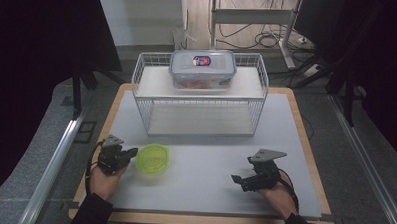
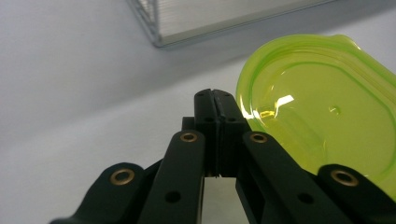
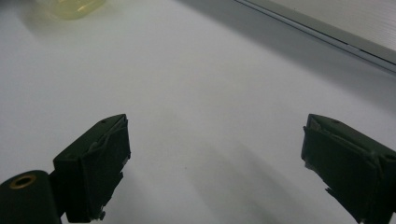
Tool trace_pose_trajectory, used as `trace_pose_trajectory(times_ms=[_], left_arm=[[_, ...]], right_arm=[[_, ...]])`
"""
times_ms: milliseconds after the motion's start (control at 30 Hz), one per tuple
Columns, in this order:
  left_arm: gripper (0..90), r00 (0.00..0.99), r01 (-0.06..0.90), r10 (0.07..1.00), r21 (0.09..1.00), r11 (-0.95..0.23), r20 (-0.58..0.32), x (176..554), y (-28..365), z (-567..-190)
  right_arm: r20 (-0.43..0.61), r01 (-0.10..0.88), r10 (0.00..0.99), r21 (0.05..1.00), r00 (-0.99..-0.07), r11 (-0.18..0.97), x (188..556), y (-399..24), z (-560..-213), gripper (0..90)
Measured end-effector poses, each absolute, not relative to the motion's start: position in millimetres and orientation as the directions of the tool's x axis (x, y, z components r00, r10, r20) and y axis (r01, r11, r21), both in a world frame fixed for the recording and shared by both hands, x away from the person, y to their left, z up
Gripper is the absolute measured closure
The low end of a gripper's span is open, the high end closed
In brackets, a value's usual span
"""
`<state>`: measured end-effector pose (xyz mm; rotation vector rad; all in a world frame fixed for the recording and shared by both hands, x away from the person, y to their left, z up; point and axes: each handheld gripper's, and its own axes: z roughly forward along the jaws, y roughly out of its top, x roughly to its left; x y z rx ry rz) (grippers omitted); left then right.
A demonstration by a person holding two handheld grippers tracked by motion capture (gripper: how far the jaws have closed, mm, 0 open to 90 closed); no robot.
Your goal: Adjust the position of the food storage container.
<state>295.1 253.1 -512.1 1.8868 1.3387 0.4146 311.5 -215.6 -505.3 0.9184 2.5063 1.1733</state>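
Nudging the green lid (image 2: 322, 112): your left gripper (image 2: 215, 100), jaws pressed together and empty, sits just beside its edge; right gripper (image 3: 215, 154) gapes idle; next, open to grasp the rim.

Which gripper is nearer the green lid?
Left. The left gripper, jaws shut, sits right beside the green lid; the right gripper, jaws open, is well off across the table.
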Motion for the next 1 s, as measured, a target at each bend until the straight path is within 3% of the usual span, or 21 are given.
trace_pose_trajectory(times_ms=[700, 1000], left_arm=[[89.8, 0.492, 0.638, 0.854, 0.737, -0.222, -0.169, 291.5, 200.9, -508.8], [89.6, 0.487, 0.651, 0.862, 0.716, -0.251, -0.14, 278.7, 208.7, -511.2]], right_arm=[[0.062, 0.454, 0.626, 0.745, -0.777, 0.489, 312.1, -215.6, -506.5, 7.7], [0.063, 0.456, 0.628, 0.745, -0.775, 0.487, 312.0, -216.3, -506.1, 7.7]])
